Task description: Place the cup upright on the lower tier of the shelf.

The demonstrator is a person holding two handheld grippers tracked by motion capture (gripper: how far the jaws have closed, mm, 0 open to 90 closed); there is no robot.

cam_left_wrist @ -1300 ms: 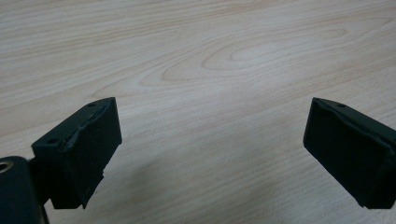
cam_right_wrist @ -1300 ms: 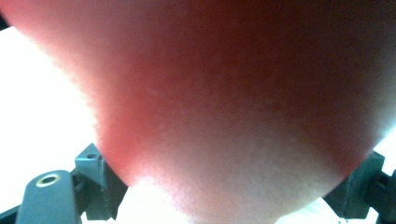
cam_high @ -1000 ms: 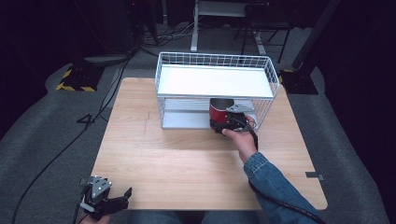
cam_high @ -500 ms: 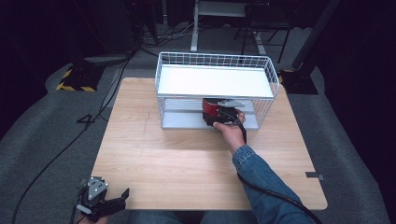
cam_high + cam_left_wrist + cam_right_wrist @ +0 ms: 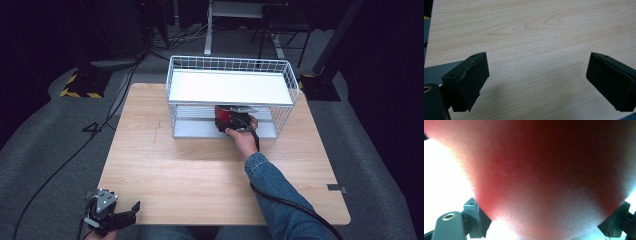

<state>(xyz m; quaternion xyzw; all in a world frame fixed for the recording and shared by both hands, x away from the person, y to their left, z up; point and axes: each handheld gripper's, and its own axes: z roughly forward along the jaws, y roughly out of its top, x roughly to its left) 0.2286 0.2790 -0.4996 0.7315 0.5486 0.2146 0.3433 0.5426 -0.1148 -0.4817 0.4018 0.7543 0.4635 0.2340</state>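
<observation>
The right gripper (image 5: pixel 231 120) holds a red, rounded object (image 5: pixel 223 118) inside the lower tier of the white wire-mesh two-level rack (image 5: pixel 180 85), just above centre of the high view. In the right gripper view the red object (image 5: pixel 544 175) sits directly between the fingers (image 5: pixel 475 217), so close to the lens that it is blurred; the fingers pinch it from both sides. The object lies straight ahead of the fingers, toward the back of the rack, under the white upper shelf panel (image 5: pixel 230 87). Its long axis cannot be told. The coming move is judged to turn on the clearance between the object and that upper shelf, and on the grey lower shelf (image 5: pixel 200 131) beneath it.

The right hand (image 5: pixel 242 140) is the one at the rack. The left gripper (image 5: pixel 112 217) rests at the lower left of the high view, off the near corner of the light wood-grain bench (image 5: pixel 200 175), well apart from the rack. Its fingers (image 5: pixel 467 80) stand spread with nothing between them, bare bench beyond.

No brand, label or writing is legible on the object, the rack or the bench.
</observation>
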